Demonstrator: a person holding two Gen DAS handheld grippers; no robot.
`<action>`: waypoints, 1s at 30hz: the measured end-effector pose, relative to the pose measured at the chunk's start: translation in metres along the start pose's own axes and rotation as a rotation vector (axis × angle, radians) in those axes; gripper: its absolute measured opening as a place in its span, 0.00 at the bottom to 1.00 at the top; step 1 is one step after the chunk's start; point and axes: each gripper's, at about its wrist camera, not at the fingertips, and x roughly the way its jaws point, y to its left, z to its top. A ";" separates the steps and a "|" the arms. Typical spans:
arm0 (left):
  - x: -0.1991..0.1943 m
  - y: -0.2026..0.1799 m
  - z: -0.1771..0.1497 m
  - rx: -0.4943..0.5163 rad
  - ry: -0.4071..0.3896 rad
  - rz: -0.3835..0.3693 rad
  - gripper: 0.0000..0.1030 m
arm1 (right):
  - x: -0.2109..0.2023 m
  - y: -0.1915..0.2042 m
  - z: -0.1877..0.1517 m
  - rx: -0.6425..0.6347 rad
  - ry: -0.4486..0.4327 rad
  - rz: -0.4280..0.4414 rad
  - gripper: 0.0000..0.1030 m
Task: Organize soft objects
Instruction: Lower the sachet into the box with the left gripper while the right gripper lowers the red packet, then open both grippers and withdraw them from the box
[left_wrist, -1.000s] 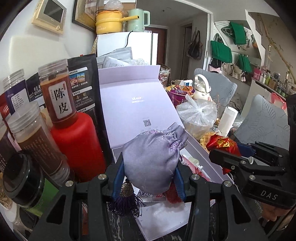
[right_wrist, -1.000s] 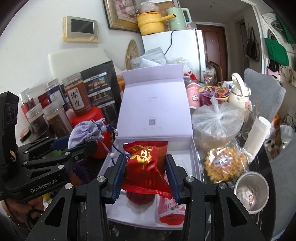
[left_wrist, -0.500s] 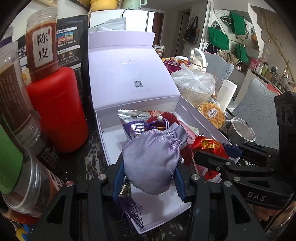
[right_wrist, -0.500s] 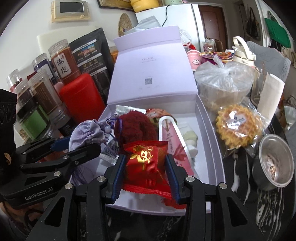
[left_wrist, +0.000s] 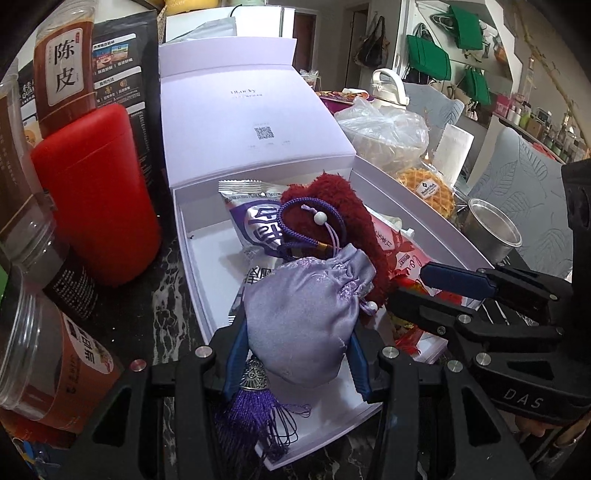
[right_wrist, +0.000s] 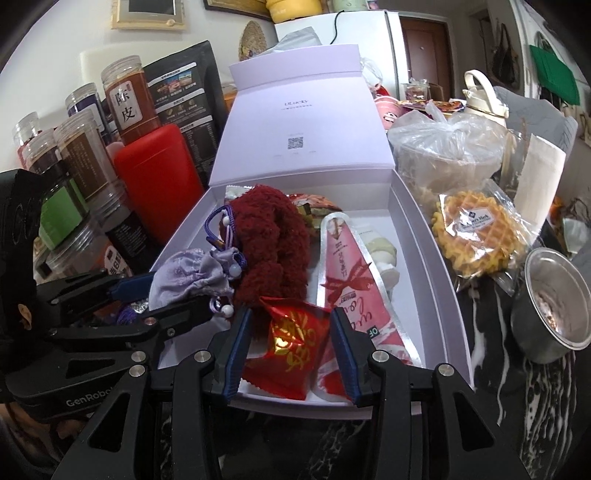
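Note:
My left gripper (left_wrist: 295, 332) is shut on a lilac satin drawstring pouch (left_wrist: 306, 314) with a purple tassel (left_wrist: 255, 410), held low over the front left of the open white gift box (left_wrist: 192, 236). The pouch also shows in the right wrist view (right_wrist: 188, 275). My right gripper (right_wrist: 291, 343) stands with its jaws spread around a red foil packet (right_wrist: 291, 350) that rests in the box's front; there are gaps beside the pads. A dark red fuzzy item (right_wrist: 273, 236), a pink sachet (right_wrist: 351, 273) and a purple snack bag (left_wrist: 258, 225) lie inside the box (right_wrist: 424, 236).
A red canister (left_wrist: 96, 192) and several jars (left_wrist: 62, 74) crowd the left of the box. A plastic bag (right_wrist: 447, 147), a wrapped waffle (right_wrist: 476, 232), a paper roll (right_wrist: 539, 166) and a metal cup (right_wrist: 554, 299) stand to its right. The box lid (right_wrist: 299, 122) stands upright behind.
Both grippers have come down into the box. The right gripper has opened, and the red packet now rests on the box floor. The left still holds the pouch.

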 end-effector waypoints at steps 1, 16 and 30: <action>0.000 -0.001 0.000 0.004 0.000 0.007 0.45 | -0.001 0.000 -0.001 -0.003 -0.004 0.002 0.42; 0.004 -0.008 0.001 0.027 0.010 0.055 0.48 | -0.007 -0.015 -0.002 0.042 -0.040 -0.007 0.58; -0.014 -0.010 0.005 -0.019 0.005 0.055 0.76 | -0.026 -0.028 0.002 0.083 -0.074 -0.064 0.62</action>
